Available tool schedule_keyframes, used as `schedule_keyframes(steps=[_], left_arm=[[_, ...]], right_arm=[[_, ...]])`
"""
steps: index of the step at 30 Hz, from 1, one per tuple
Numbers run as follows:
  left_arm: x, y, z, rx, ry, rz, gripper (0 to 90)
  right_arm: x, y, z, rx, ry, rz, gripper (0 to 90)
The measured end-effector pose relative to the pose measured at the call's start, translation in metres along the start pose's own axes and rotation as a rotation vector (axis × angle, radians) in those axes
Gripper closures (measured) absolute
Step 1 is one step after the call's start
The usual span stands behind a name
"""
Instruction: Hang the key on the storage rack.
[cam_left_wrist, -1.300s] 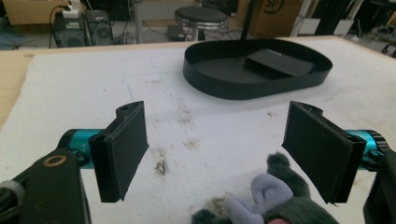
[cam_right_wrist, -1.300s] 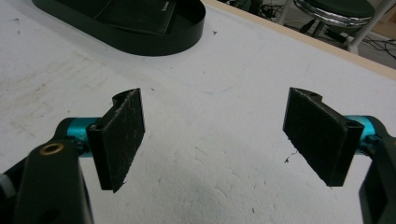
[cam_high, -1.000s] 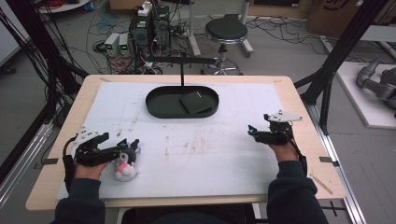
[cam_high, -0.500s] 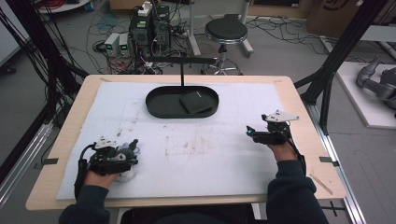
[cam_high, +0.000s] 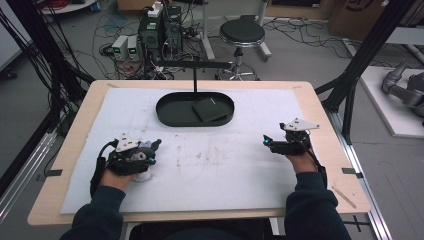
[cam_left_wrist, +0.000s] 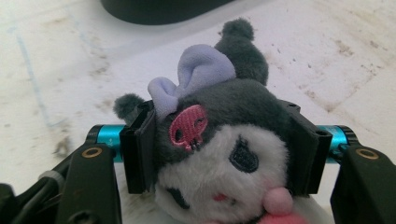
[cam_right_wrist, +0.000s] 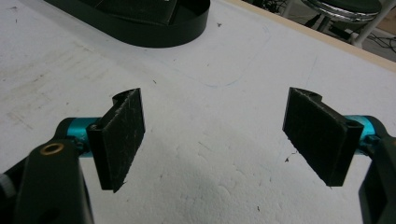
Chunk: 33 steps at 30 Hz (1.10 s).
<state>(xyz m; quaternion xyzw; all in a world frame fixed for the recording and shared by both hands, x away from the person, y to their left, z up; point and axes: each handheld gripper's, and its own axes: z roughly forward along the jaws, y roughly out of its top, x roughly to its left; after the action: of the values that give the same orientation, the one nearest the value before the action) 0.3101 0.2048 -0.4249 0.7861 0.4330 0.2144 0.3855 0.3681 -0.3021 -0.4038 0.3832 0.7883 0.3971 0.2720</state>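
Nearest, the left gripper (cam_left_wrist: 219, 154) has its jaws pressed on both sides of the plush toy's (cam_left_wrist: 224, 154) head, low over the white mat (cam_high: 225, 165) at the near left. Across the mat, the right gripper (cam_right_wrist: 215, 135) holds its jaws wide apart with nothing between. Further back sits a black oval tray (cam_high: 172, 112) with a dark flat piece (cam_high: 210, 109) inside.

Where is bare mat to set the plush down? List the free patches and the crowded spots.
Free: the wide mat between the left gripper and the right gripper, in front of the tray; also the mat strips on either side of the tray. Crowded: the tray, partly filled by a black pad, and the near left corner, where the plush sits clamped.
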Motion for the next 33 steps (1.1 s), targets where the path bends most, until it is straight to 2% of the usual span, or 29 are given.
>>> schedule_keyframes(steps=[2,6,9,11,13,15,18,22,23,27,30,33], left_arm=[[-0.002,0.0,0.0,0.005,0.015,-0.013,33.5],[-0.006,-0.007,-0.005,0.061,0.097,-0.053,25.5],[-0.006,-0.01,-0.012,0.077,0.144,-0.08,24.9],[-0.006,-0.011,-0.013,0.094,0.156,-0.087,24.6],[-0.007,-0.014,-0.012,0.101,0.147,-0.095,24.1],[-0.006,-0.017,-0.011,0.111,0.128,-0.122,23.1],[-0.006,-0.017,-0.01,0.117,0.128,-0.141,20.3],[-0.006,-0.016,-0.01,0.141,0.086,-0.133,28.1],[-0.007,-0.015,-0.009,0.151,0.066,-0.12,30.7],[-0.004,-0.011,-0.012,0.16,0.042,-0.096,36.2],[0.0,-0.005,-0.017,0.111,0.019,-0.092,36.8],[0.004,0.01,-0.024,0.059,-0.001,-0.079,36.8]], right_arm=[[0.0,0.0,0.0,0.002,-0.001,-0.001,21.4],[-0.002,-0.001,0.0,0.003,0.002,0.005,21.3],[-0.002,-0.001,-0.001,0.004,0.002,0.01,21.4],[-0.002,-0.001,-0.001,0.002,0.003,0.007,21.4],[-0.001,-0.001,-0.001,0.002,0.005,0.01,21.4],[-0.001,-0.001,-0.001,0.003,0.008,0.005,21.4],[-0.001,-0.001,-0.001,0.005,0.009,0.007,21.3],[-0.001,-0.001,0.0,0.007,0.01,0.013,21.4],[-0.001,-0.001,0.0,0.008,0.01,0.011,21.4],[-0.001,-0.001,0.0,0.007,0.011,0.006,21.4],[-0.002,-0.001,-0.001,-0.002,0.01,0.014,21.5],[-0.004,0.0,-0.002,-0.017,0.009,0.031,21.5]])
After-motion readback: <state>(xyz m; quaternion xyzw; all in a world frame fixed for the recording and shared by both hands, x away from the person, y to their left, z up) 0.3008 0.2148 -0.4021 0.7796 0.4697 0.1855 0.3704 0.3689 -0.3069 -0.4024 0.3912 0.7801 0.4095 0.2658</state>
